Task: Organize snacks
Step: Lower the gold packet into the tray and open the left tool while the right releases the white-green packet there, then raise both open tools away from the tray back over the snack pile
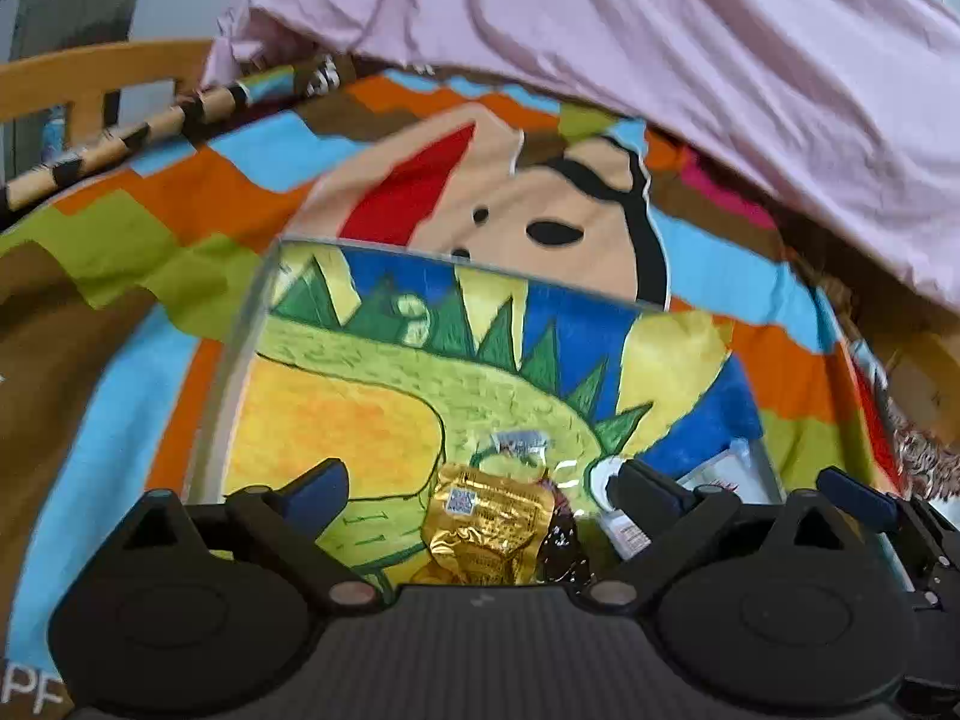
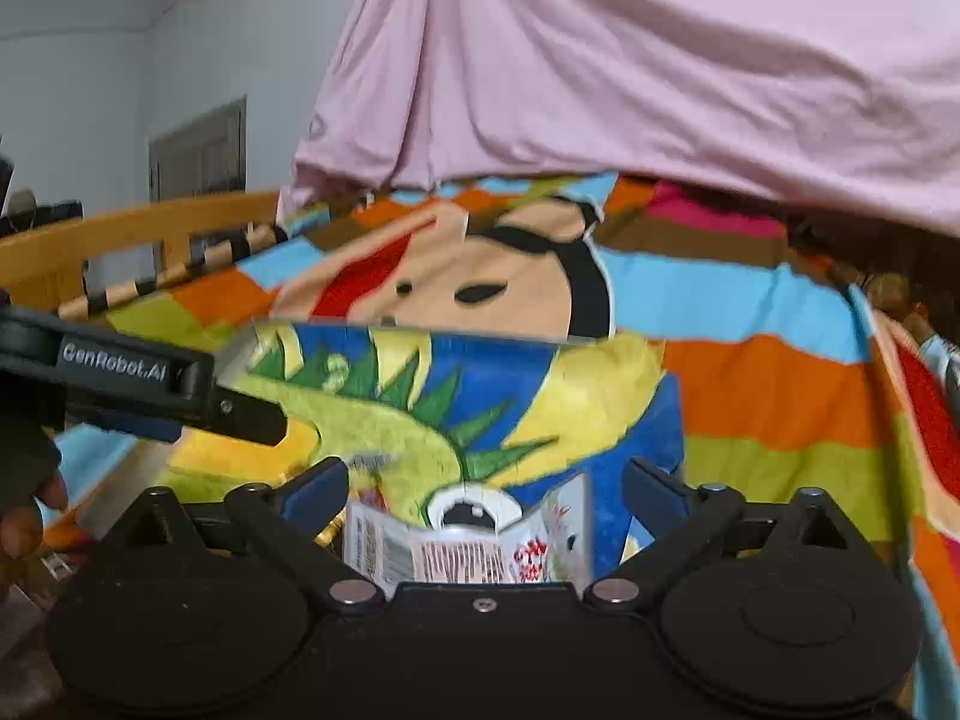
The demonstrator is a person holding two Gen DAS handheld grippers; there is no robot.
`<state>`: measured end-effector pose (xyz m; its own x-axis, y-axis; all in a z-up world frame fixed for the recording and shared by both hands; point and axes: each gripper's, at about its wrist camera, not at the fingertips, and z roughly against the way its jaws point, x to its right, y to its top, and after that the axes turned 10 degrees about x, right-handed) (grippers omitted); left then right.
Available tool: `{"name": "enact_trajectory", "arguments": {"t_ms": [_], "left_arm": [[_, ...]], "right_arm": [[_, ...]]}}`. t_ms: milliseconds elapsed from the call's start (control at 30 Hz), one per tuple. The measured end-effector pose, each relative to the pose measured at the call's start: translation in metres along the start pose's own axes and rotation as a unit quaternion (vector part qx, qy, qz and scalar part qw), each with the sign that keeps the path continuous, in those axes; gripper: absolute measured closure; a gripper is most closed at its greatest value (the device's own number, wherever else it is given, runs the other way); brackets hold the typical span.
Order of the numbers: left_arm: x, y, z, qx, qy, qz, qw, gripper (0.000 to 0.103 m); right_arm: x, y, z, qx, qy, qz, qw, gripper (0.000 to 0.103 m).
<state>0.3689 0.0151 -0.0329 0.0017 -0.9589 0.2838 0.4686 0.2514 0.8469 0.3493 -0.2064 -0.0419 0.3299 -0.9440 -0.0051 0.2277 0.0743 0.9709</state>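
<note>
Gold foil packet (image 1: 483, 531) lies low in the frame's centre between the left tool's (image 1: 480, 483) spread fingers, inside the clear box (image 1: 240, 360). Light, crinkly and slippery, it wants pinching at an edge. The right tool (image 2: 485, 483), also apart, straddles a white packet (image 2: 468, 549).

Looked like a home bedrm, wooden bed rail (image 2: 150, 228), cartoon-print blanket (image 1: 750, 312), pink sheet (image 2: 660, 60), panelled door (image 2: 198, 150)
</note>
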Motion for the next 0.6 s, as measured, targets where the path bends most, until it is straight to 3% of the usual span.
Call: {"name": "enact_trajectory", "arguments": {"t_ms": [300,600], "left_arm": [[0.005,0.01,0.065,0.072,-0.004,0.004,0.9974,0.001],[0.019,0.003,0.149,0.166,-0.007,-0.028,0.9858,0.0]], "right_arm": [[-0.002,0.04,0.056,0.064,-0.003,-0.005,0.998,0.001],[-0.008,0.064,0.137,0.126,-0.007,-0.003,0.992,0.001]]}}
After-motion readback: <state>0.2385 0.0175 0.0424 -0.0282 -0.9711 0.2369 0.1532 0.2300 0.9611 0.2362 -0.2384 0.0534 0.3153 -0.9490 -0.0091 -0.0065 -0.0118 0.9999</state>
